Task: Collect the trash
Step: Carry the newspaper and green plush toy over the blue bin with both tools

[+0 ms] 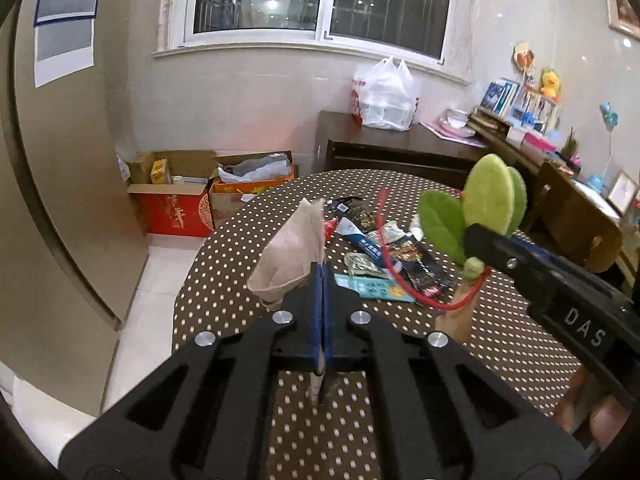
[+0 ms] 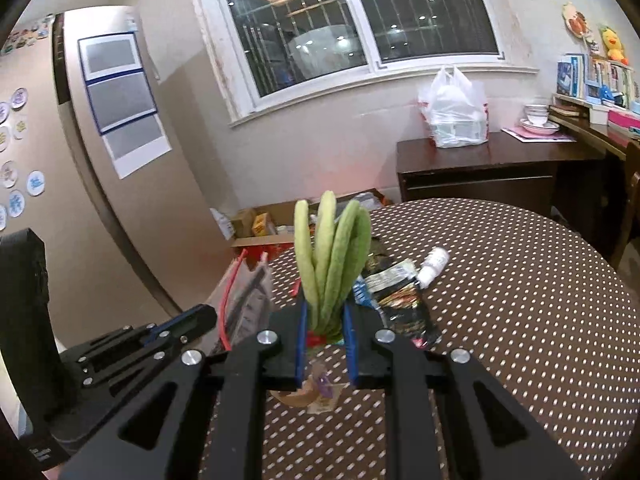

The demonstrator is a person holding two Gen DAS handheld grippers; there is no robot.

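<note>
Two items lifted: left gripper (image 1: 322, 276) clamped on beige paper (image 1: 288, 256), right gripper (image 2: 325, 322) clamped on green plush toy (image 2: 332, 256); several wrappers (image 1: 384, 256) remained on table (image 1: 240, 280) beyond both claws

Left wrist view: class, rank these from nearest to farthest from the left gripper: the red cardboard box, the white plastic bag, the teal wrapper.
1. teal wrapper, on the table just right of the left gripper.
2. red cardboard box, on the floor, left.
3. white plastic bag, on the cabinet below the window.

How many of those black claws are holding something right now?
2. The left claw pinches a beige crumpled paper; the right claw grips a green plush leaf bunch.
</note>
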